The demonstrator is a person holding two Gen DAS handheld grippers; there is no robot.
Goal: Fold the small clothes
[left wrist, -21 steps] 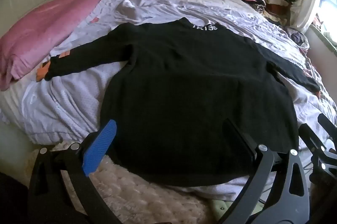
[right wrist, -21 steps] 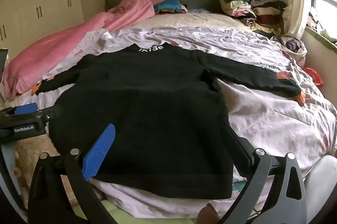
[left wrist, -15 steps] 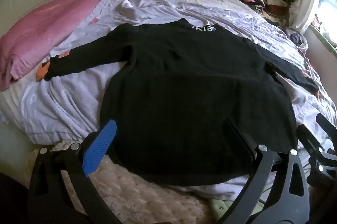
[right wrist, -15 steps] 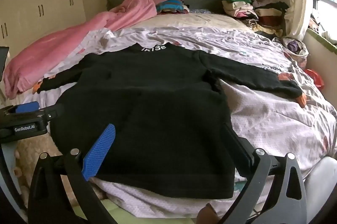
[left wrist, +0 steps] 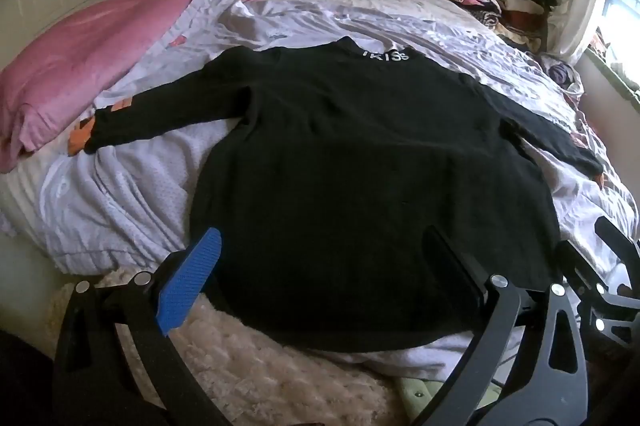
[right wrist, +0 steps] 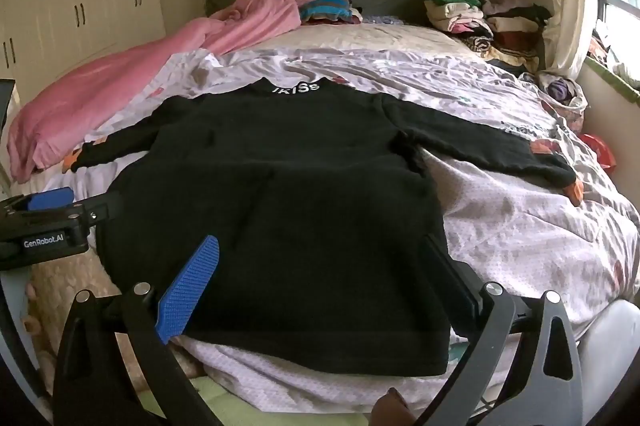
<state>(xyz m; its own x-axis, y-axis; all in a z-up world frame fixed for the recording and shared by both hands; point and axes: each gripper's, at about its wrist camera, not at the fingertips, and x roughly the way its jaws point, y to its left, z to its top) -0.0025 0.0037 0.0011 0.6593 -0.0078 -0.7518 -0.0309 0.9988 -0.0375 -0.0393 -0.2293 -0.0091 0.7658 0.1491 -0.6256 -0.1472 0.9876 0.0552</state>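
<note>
A black long-sleeved sweater (left wrist: 360, 161) with white letters at the collar lies flat on the bed, sleeves spread out to both sides; it also shows in the right wrist view (right wrist: 288, 209). My left gripper (left wrist: 324, 250) is open and empty, held just above the sweater's hem near its left part. My right gripper (right wrist: 320, 254) is open and empty above the hem near its right part. The left gripper's side shows at the left edge of the right wrist view (right wrist: 52, 218), and the right gripper shows at the right edge of the left wrist view (left wrist: 600, 286).
A pink blanket (left wrist: 100, 45) lies along the bed's left side. Stacks of folded clothes (right wrist: 480, 17) sit at the head right, and more clothes (right wrist: 324, 5) by the headboard. A fluffy cream rug (left wrist: 260, 366) lies below the bed edge. Wardrobe doors (right wrist: 80, 5) stand at left.
Both grippers have drifted slightly; the view has shifted a little. The sweater has not moved and both grippers stay open.
</note>
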